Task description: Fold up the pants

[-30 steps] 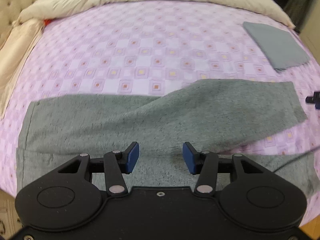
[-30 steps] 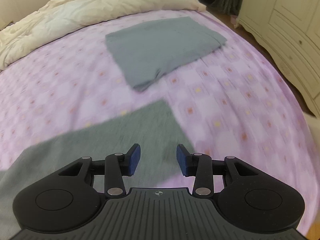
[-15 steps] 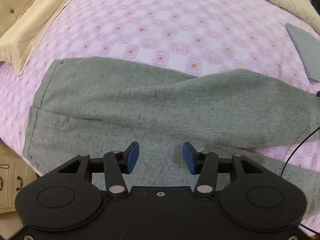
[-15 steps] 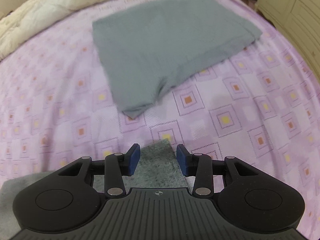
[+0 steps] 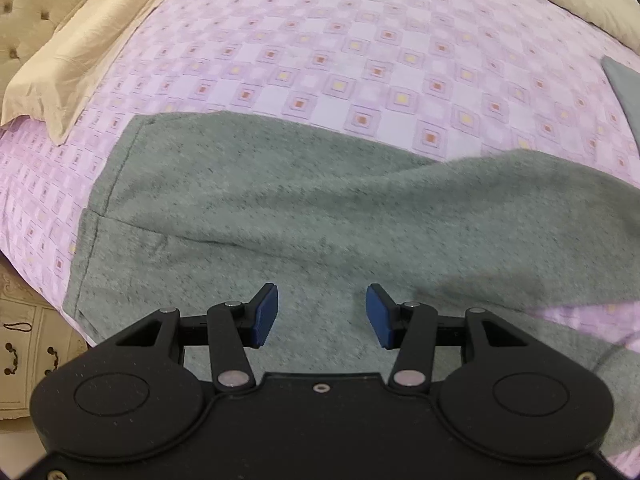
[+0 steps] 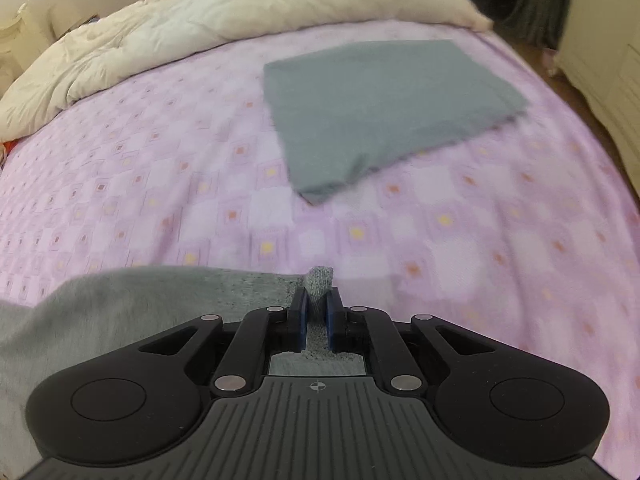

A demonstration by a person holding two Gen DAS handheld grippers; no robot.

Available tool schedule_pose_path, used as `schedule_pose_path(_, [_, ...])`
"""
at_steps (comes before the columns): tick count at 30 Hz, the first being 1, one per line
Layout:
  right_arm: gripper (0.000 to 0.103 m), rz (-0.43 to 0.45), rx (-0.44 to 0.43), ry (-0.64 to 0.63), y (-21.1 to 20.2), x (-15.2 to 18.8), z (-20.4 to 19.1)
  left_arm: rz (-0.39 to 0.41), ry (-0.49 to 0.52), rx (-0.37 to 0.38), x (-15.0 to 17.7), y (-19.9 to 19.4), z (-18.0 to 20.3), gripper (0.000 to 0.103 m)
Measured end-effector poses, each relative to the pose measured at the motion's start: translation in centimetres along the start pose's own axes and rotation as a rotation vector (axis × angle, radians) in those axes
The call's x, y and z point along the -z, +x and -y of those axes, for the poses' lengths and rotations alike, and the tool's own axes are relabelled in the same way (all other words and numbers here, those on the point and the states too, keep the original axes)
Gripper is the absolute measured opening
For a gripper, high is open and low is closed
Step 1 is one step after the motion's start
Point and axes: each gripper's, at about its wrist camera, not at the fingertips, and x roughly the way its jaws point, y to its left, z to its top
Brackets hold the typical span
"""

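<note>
The pants point(image 5: 304, 216) lie flat on the bed point(image 5: 360, 52), in the low half of the left view, with the waist end at 9 o'clock and one leg running off to 3 o'clock. The left gripper point(image 5: 322, 316) hangs over the middle of the pants. Its jaws are partly open and there is nothing between them. In the right view, the right gripper point(image 6: 316, 312) is closing on the tip of a pant leg, and a small bump of grey cloth pokes up between its jaws at 12 o'clock. That bite looks small. If the person pulls hard or fast, the tip could slip out and the leg would flop back down. The pads may have only one layer of cloth, and then the leg would open up and wrinkle when it lifts. The left gripper holds nothing, so the pants could slide on the bed when the right one pulls, and the fold would come out crooked. A folded grey cloth point(image 6: 384, 112) lies at 12 o'clock, well apart. A big swing that way could land the leg on it.
</note>
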Motion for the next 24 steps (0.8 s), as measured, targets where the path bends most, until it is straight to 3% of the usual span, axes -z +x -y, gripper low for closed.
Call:
schedule_pose_path(6, [0.009, -0.045, 0.095, 0.072, -2.0, 4.5, 2.0, 0.068, 0.037, -0.020, -3.7, 1.2, -1.8, 0.056])
schedule_pose_path(13, [0.009, -0.093, 0.253, 0.035, -0.8, 7.4, -1.3, 0.118, 0.187, 0.018, -9.6, 4.5, -1.4, 0.056])
schedule_pose_path(17, [0.009, -0.076, 0.290, 0.071, -0.9, 6.9, -2.3, 0.184, 0.449, 0.104, -10.4, 6.0, 0.6, 0.056])
schedule_pose_path(19, [0.009, -0.074, 0.306, 0.068, -1.0, 6.8, -2.7, 0.234, 0.641, 0.142, -9.6, 6.6, 1.7, 0.057])
schedule_pose_path(21, [0.009, -0.069, 0.321, 0.071, -1.1, 6.6, -3.1, 0.238, 0.783, 0.160, -9.0, 7.7, 2.4, 0.057])
schedule_pose_path(24, [0.009, -0.068, 0.342, 0.091, -1.3, 6.6, -3.3, 0.204, 0.888, 0.190, -9.1, 9.6, 2.7, 0.057])
